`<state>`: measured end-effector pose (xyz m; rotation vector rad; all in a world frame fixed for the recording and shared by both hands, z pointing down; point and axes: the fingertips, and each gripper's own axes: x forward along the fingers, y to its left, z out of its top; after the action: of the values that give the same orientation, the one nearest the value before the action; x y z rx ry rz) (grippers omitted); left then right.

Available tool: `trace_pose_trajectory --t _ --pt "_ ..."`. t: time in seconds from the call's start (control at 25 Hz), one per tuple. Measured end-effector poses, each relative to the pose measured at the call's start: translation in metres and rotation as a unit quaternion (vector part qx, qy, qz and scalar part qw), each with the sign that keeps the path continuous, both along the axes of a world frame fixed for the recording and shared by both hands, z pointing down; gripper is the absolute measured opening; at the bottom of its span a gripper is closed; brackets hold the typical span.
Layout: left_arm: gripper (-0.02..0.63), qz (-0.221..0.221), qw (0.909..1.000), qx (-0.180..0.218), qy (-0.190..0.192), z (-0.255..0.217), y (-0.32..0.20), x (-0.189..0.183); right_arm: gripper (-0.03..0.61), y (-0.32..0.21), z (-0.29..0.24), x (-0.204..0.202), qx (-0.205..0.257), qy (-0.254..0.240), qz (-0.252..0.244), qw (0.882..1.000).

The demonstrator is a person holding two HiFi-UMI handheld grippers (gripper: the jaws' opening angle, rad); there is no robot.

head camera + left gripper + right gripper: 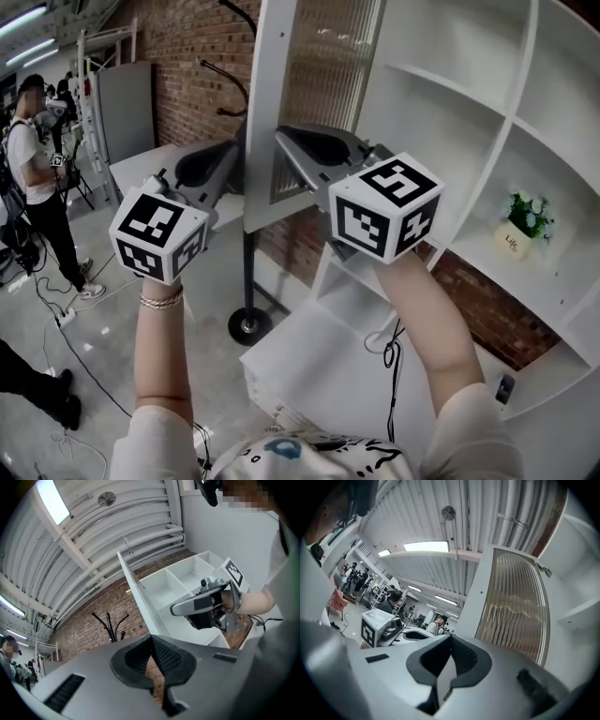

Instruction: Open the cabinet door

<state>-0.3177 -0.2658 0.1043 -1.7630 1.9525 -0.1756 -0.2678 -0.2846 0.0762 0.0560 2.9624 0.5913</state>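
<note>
The white cabinet door (265, 94) with its ribbed glass panel (328, 66) stands swung out from the open shelves (441, 84). My left gripper (240, 155) is on the outer side of the door's free edge, its jaws together with nothing between them. On the inner side is my right gripper (279, 134), shut and empty, its tip close to the door frame; I cannot tell whether it touches. In the left gripper view the door edge (138, 597) rises ahead of the left gripper (151, 641). The door (511, 611) fills the right of the right gripper view, beyond the right gripper (451, 639).
A small potted plant (522, 228) sits on a right-hand shelf. Below me is a low white cabinet top (319, 366). A coat stand's round base (248, 324) rests on the floor by the brick wall (187, 56). People (37, 159) and cables are at far left.
</note>
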Motion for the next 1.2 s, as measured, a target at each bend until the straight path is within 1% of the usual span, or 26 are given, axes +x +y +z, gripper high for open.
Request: trace_pose_trajectory --t 0.16,0.36,0.48,0.6,0.96,1.2 --pt "0.014 -0.012 0.9999 -0.005 0.006 0.008 0.015 -0.015 0.028 -0.002 0.01 -0.014 -0.031 0.0 -0.011 0.999" --pt "0.014 -0.013 0.9998 -0.015 0.009 0.018 0.018 -0.019 0.028 -0.002 0.013 -0.011 -0.033 -0.01 -0.016 0.999" --pt "0.014 -0.002 0.9997 -0.02 0.014 0.024 0.019 -0.017 0.026 0.001 0.016 -0.009 -0.034 -0.009 -0.016 0.999" --pt "0.014 0.012 0.9995 -0.026 0.012 0.031 0.02 -0.006 0.026 0.003 0.025 -0.005 -0.038 -0.005 -0.019 0.999" --pt "0.014 0.067 0.9963 -0.051 0.016 0.059 0.013 0.04 0.026 -0.006 0.063 0.021 -0.056 0.003 -0.014 0.998" --pt "0.014 0.104 0.9902 -0.085 0.037 0.095 0.001 0.064 0.026 -0.018 0.1 0.036 -0.062 0.024 0.011 0.998"
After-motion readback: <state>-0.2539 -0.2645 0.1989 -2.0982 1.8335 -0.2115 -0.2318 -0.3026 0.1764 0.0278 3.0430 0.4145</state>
